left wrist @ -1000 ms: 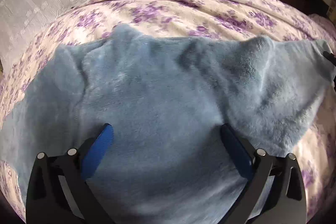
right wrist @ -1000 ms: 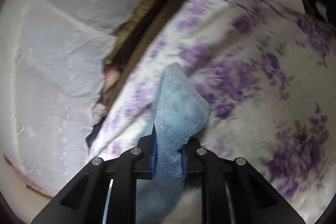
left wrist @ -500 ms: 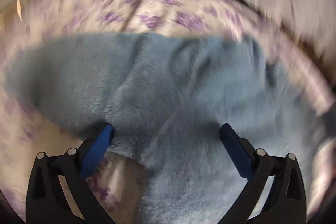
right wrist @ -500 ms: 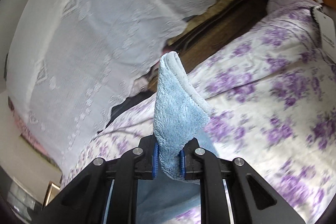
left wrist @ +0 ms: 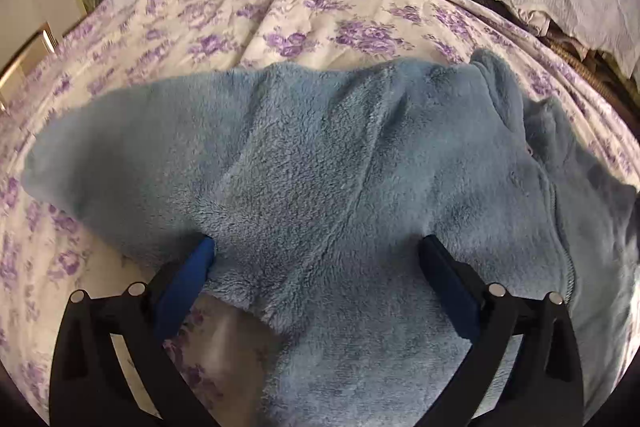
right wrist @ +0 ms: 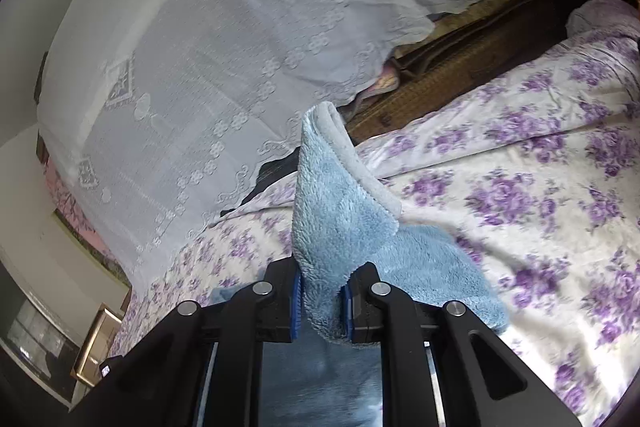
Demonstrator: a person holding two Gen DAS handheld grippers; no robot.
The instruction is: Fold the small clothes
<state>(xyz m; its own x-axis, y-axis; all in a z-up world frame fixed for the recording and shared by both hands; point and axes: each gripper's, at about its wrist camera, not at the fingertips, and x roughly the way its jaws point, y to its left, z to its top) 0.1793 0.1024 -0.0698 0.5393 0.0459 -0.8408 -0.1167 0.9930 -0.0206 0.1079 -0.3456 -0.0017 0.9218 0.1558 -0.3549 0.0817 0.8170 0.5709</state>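
right tool (right wrist: pixel 322 301) pinching fleece top (left wrist: pixel 360 163) edge | left tool (left wrist: pixel 316 267) hanging open over it | top's length running sideways on bed (left wrist: pixel 280 11)

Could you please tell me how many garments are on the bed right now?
1: a fluffy blue fleece garment spread on the purple-flowered bedsheet, one edge pinched in the right gripper. Others may lie outside view.

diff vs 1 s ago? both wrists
The left gripper swung left over the blue fleece garment: floral bedspread now shows under its left finger, where only fleece lay before. The right gripper lifted and rolled with its pinched fleece; the white lace cover now fills more of its view. Unchanged: left jaws wide open and holding nothing, right jaws clamped on the same fold.
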